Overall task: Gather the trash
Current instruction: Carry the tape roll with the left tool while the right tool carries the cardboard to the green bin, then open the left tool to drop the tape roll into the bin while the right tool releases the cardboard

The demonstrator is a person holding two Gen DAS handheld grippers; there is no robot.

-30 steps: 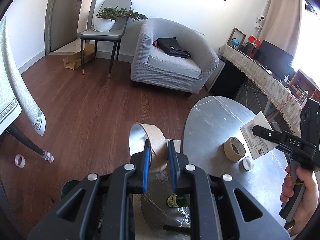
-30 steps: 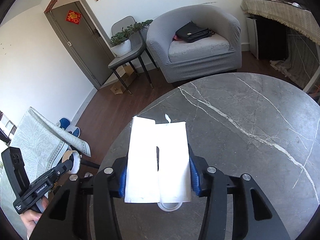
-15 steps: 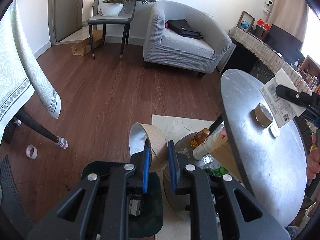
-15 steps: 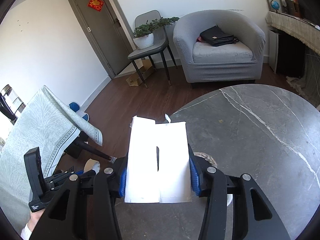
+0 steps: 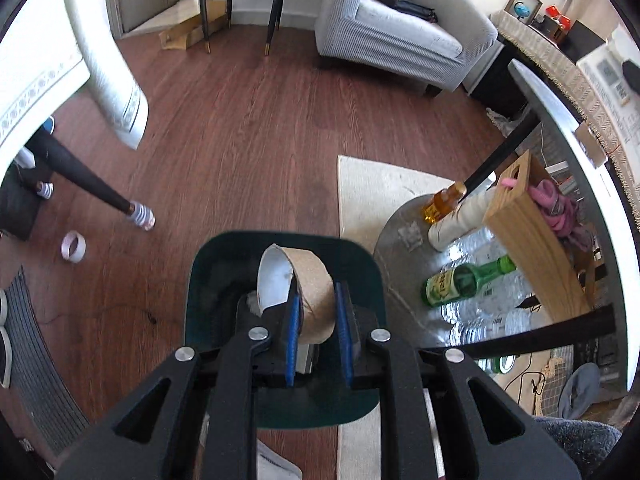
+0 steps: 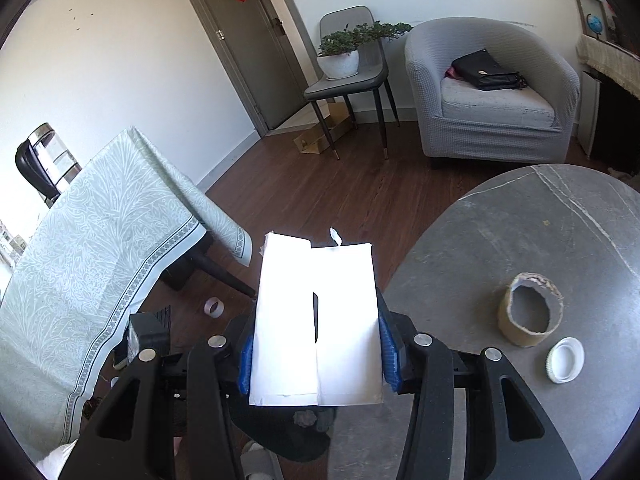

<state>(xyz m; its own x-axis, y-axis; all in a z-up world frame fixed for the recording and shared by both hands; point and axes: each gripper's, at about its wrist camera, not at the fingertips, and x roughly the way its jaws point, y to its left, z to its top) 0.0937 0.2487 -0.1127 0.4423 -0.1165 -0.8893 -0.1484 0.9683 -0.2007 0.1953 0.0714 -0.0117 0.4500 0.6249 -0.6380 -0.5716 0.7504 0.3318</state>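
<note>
Left wrist view: the left gripper (image 5: 316, 330) has its blue pads pressed narrow on a curled brown cardboard strip (image 5: 310, 292), held directly above a dark green bin (image 5: 208, 280) on the wood floor. Only this view shows the bin's inside, a green bottle (image 5: 466, 282) and a wooden box (image 5: 532, 240) under the round table. Right wrist view shows instead the right gripper (image 6: 316, 346) clamped on a white folded paper (image 6: 314, 320) beside the grey tabletop (image 6: 500, 232), where 1 tape core (image 6: 530, 314) and 1 white cap (image 6: 565, 360) lie close together.
</note>
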